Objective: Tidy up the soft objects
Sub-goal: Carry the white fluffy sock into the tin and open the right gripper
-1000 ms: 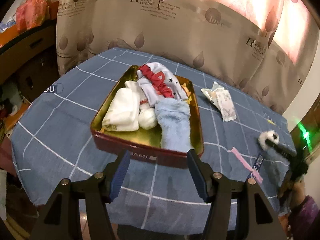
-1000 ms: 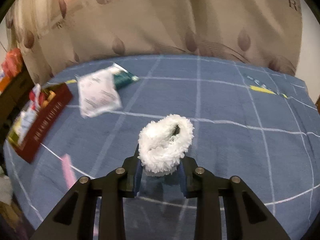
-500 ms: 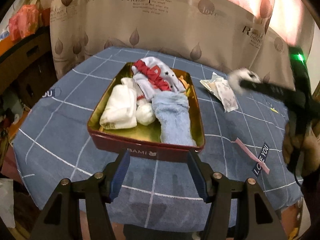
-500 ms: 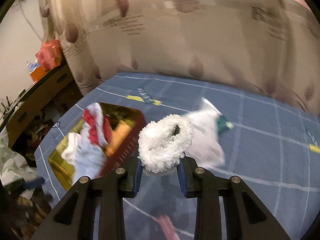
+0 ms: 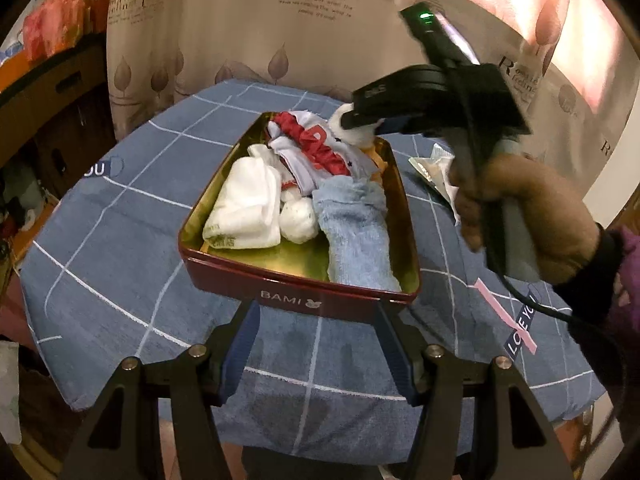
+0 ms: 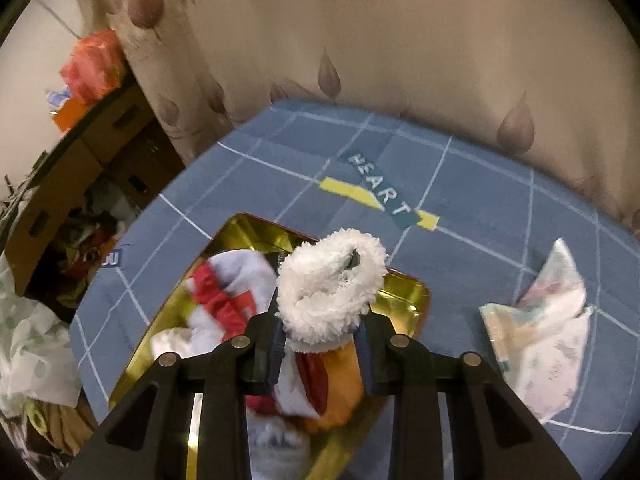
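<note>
My right gripper is shut on a fluffy white sock and hangs over the far end of the red tin with a gold inside. From the left wrist view, that same right gripper and the fluffy white sock sit above the tin's back right corner, held by a person's hand. Inside the tin lie a folded white cloth, a red and white garment, a white ball and a light blue sock. My left gripper stands open just before the tin's front wall, with nothing between its fingers.
A blue checked cloth covers the round table. A crumpled plastic packet lies right of the tin. A leaf-print curtain hangs behind. Cardboard boxes and clutter stand off the table's left side.
My right gripper carried the fluffy white sock from the table's right side leftward to above the tin's far end. The left gripper stayed put.
</note>
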A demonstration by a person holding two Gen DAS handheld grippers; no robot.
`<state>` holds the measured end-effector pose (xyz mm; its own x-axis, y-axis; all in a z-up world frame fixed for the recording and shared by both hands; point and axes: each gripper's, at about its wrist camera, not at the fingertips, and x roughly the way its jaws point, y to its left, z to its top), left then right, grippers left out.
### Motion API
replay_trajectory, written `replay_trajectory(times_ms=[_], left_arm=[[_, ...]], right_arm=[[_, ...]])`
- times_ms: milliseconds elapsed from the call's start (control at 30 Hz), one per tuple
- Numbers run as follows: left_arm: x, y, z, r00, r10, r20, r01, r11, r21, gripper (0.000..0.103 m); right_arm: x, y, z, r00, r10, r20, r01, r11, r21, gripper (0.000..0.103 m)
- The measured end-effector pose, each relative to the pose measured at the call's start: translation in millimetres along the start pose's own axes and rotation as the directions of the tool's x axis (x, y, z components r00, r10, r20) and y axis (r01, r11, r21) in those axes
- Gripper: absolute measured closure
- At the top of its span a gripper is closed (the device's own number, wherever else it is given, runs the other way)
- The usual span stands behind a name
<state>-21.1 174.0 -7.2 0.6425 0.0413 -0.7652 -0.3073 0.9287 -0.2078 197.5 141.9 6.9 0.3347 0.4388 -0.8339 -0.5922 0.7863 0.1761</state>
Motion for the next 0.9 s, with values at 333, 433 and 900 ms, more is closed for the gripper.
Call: replay_trajectory(times_ms=[333,433,900], left_arm=[[3,9,1,0.999,-0.038,-0.023,0.036,0.998,-0.061,0.042],[3,7,1,0.999,-0.038,-0.024,0.036,0.998,-0.057,0.042],[7,4,0,0.999,-0.025,-0.027,0.024,0.999,-0.041,0.042]], right_arm=[[34,4,-7,0.995,0.026,-0.097,-0.024,1.0,0.015,0.074],[37,6,-5,0.994,0.029,-0.102,-0.029,1.0,0.004,0.072],[-13,-13,-5,0.995,0.075,0.059,-0.078,0.996,0.048,0.038]])
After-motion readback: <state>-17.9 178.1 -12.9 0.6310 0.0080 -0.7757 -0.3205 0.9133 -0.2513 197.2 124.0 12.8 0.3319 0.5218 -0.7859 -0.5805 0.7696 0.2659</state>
